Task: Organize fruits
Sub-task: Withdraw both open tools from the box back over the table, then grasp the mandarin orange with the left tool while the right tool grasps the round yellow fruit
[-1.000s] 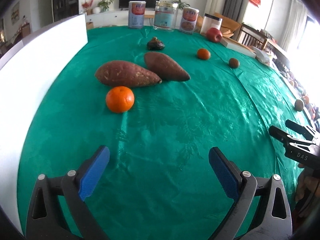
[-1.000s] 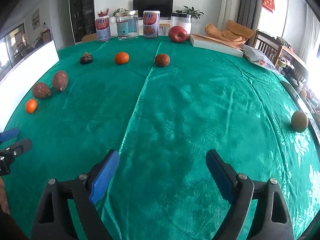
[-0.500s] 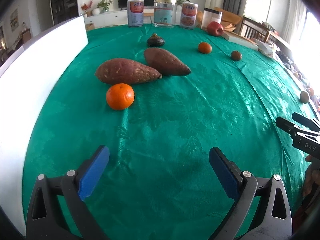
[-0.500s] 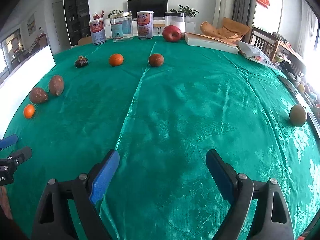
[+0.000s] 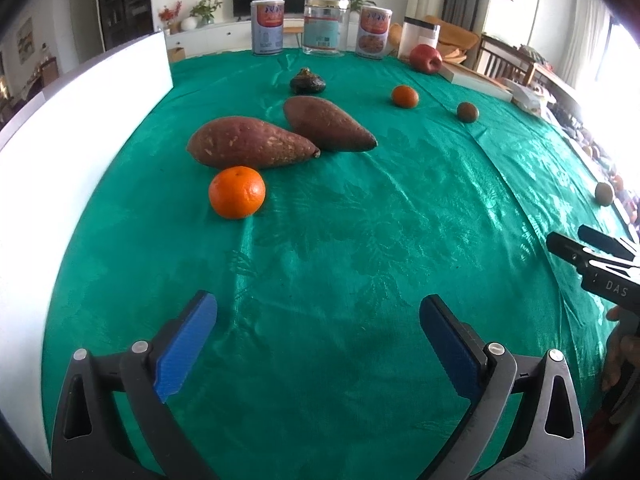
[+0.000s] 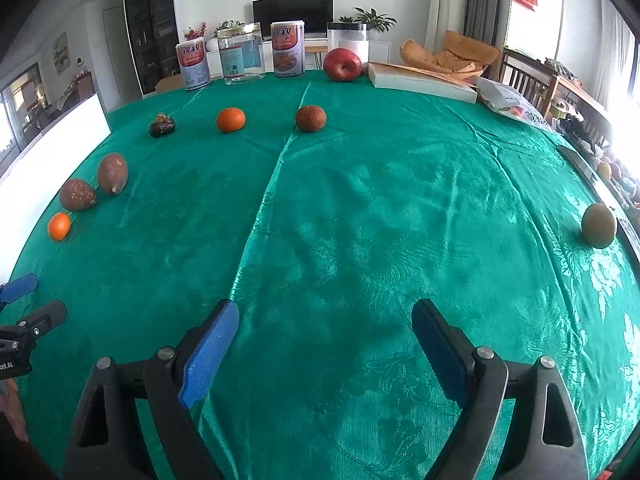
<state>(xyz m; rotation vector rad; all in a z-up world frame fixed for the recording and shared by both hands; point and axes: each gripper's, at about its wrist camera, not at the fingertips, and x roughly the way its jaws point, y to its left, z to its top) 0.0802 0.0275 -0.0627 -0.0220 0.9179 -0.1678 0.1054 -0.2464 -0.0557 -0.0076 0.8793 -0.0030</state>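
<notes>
On the green tablecloth lie a near orange, two sweet potatoes, a dark lumpy fruit, a far orange, a brown round fruit, a red apple and a greenish-brown fruit. My left gripper is open and empty, well short of the near orange. My right gripper is open and empty over bare cloth; the far orange, brown fruit, apple and greenish fruit lie ahead.
A white board stands along the table's left edge. Two tins, a glass jar and a white canister stand at the far edge. A flat box and a bag lie far right.
Both grippers have lifted and tilted a little, so the fruits sit slightly lower and farther in view. Both stay open. No fruit has moved.
</notes>
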